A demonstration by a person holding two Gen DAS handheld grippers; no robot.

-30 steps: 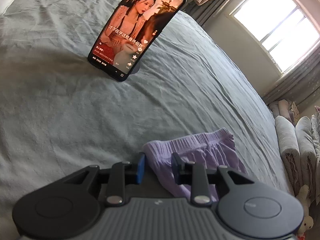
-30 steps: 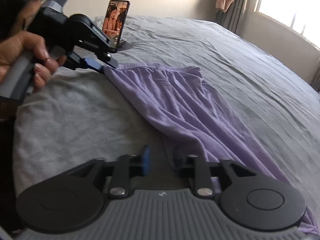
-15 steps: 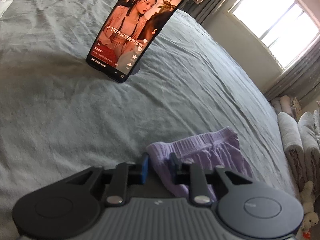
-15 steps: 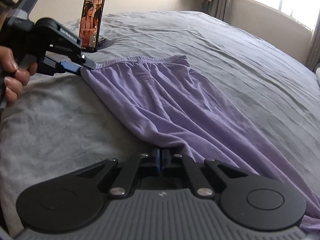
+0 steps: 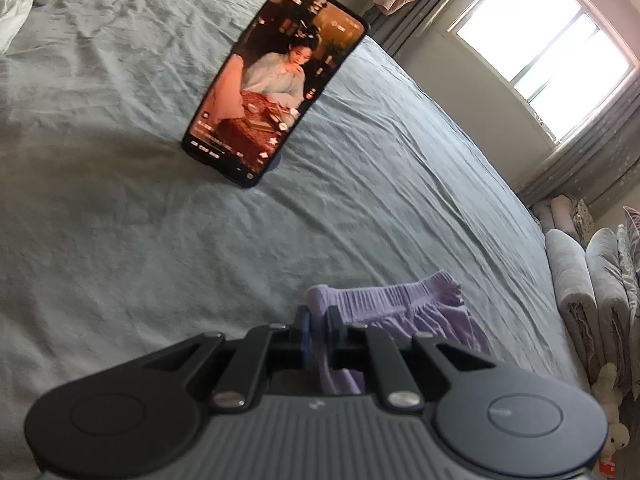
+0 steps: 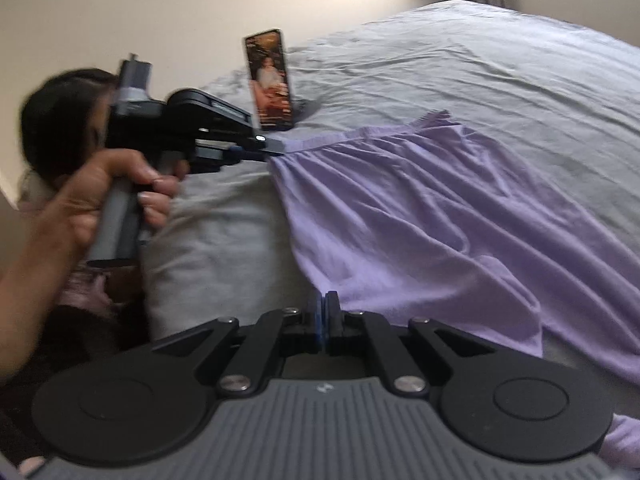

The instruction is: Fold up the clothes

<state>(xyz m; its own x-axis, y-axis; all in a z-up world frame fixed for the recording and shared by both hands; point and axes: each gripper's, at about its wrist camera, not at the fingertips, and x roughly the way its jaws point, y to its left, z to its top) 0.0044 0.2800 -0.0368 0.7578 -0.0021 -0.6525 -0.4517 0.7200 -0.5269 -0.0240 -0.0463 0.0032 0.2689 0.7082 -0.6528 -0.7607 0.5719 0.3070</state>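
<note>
Purple garment (image 6: 420,208) lies spread on grey bed (image 6: 500,64). Left hand-held gripper (image 5: 319,326) is closing on its waistband corner; right hand-held gripper (image 6: 323,312) is clamped tight on its near edge. Phone (image 5: 276,80) stands beyond.

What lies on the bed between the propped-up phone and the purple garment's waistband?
Nothing: in the left wrist view, only bare grey bedsheet stretches from the phone to the waistband.

Right hand-held gripper (image 6: 323,316) clamped on purple garment (image 6: 420,216) edge; grey bed (image 6: 480,64).
</note>
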